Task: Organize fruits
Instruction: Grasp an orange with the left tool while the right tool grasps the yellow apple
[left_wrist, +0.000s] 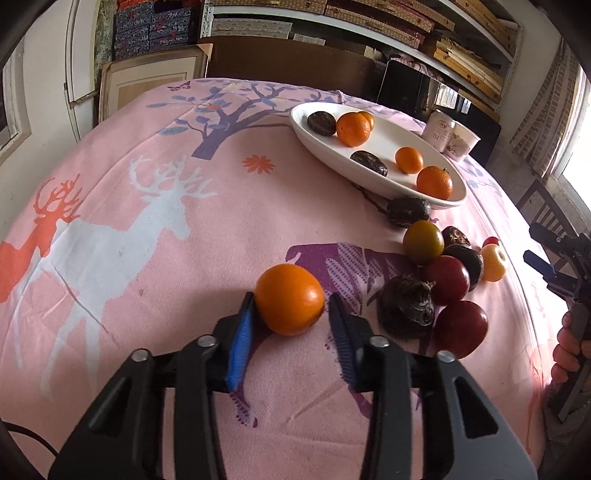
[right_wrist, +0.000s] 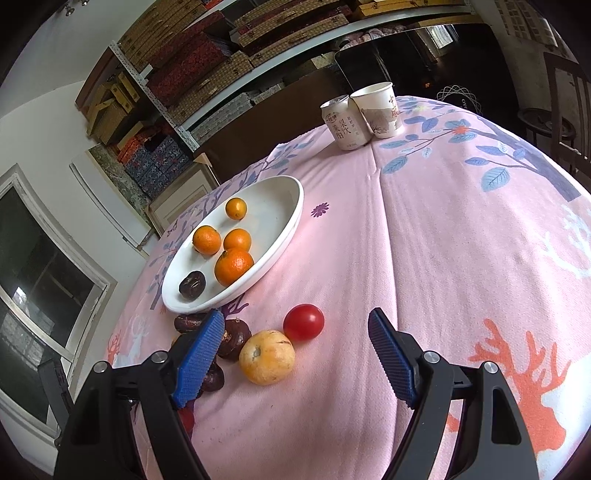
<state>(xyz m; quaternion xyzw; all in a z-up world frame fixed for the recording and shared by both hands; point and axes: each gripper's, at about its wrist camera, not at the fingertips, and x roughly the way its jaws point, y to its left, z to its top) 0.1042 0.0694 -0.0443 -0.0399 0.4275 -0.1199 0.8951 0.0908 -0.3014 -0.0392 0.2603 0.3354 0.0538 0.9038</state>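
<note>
Two grippers work over a pink tabletop (left_wrist: 155, 206), and the white plate (left_wrist: 325, 155) serves as the landmark. On the near side of the plate, well apart from it, the left gripper (left_wrist: 290, 301) has its fingers closed narrow around a loose orange (left_wrist: 290, 299); the left pad touches the peel, while contact at the right pad cannot be confirmed. No earlier position is assumed. The right gripper (right_wrist: 295, 354) hovers with its fingers wide and empty, just near of the plate, above a yellow fruit (right_wrist: 266, 357).

Handling: the orange is judged round, firm and moderately light, with a smooth peel that can roll or slip. Grip it across its widest middle, with moderate pressure; excess force may bruise it. The dark brown fruits look rough-skinned and should grip more easily.

Count on the plate: four orange fruits and two dark brown fruits, taken from the left wrist view. Count off the plate, in the cluster near of the plate's right end: two red fruits, one olive-yellow fruit, one small red fruit (right_wrist: 303, 322), the yellow fruit, and about four dark brown fruits; overlap makes that last count uncertain. One can (right_wrist: 345, 122) and one paper cup (right_wrist: 376, 109) stand beyond the plate.
</note>
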